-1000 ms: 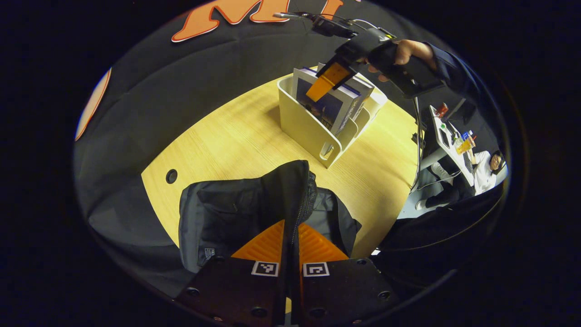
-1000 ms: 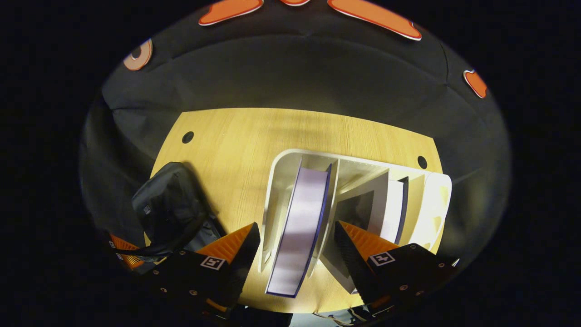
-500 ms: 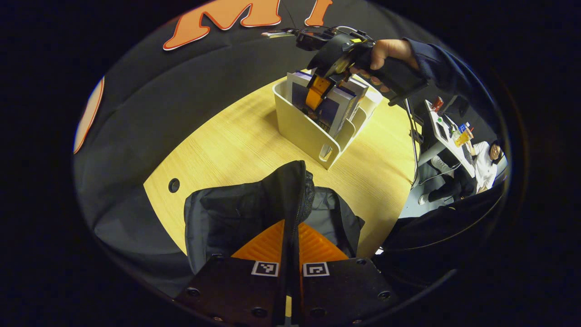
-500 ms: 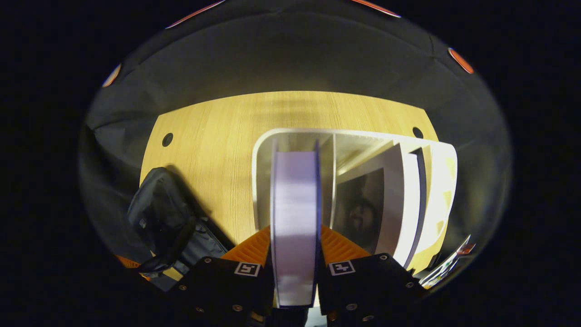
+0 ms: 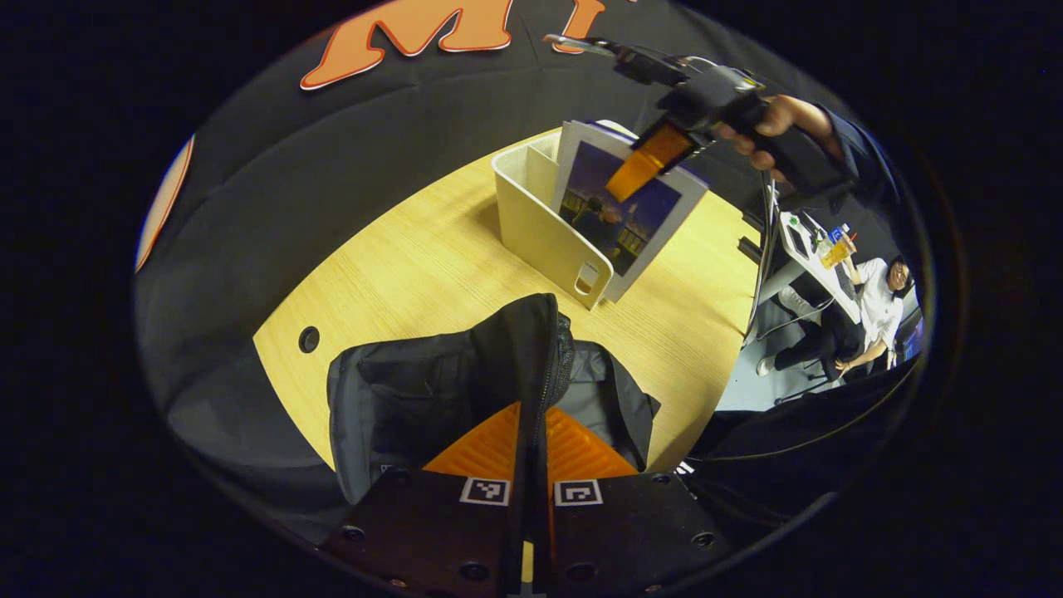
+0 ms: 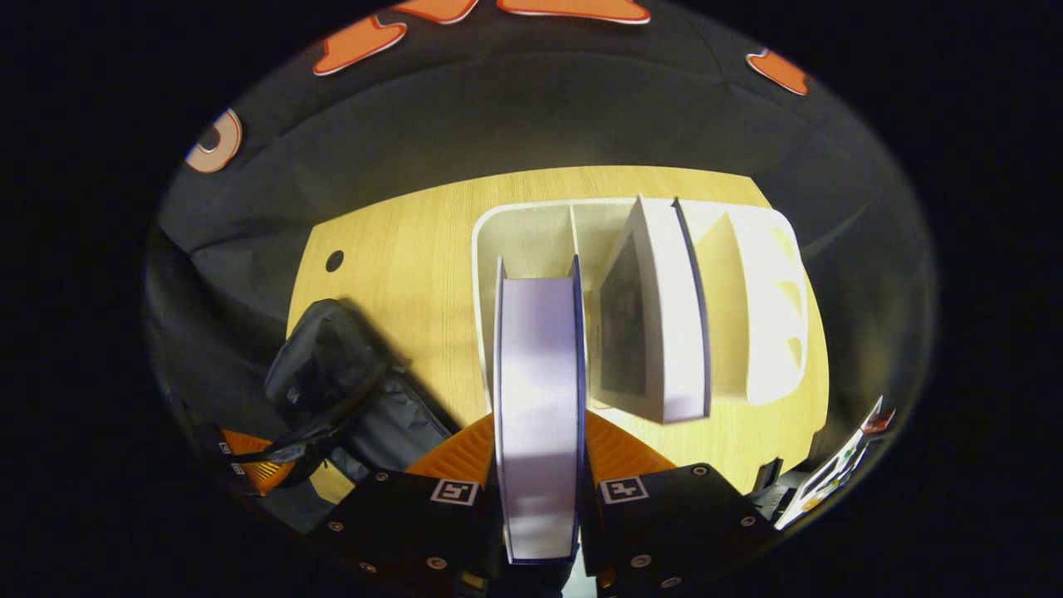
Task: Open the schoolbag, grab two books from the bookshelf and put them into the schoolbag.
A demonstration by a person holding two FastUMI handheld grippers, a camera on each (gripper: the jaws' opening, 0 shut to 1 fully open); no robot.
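Two grippers, both clamped: the left gripper [image 5: 531, 432] pinches the schoolbag [image 5: 432, 390] flap at the table's [image 5: 399, 274] near edge — the right gripper [image 6: 540, 448] grips one book [image 6: 538, 399] raised above the bookshelf [image 6: 747, 316]; one second book [image 6: 664, 324] remains inside it.

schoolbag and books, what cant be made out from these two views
- Schoolbag interior: left gripper view, hidden by the raised flap and the left gripper.
- Held book cover: right gripper view shows its page edge alone.
- Second book in the bookshelf: cover too dark, steeply angled.
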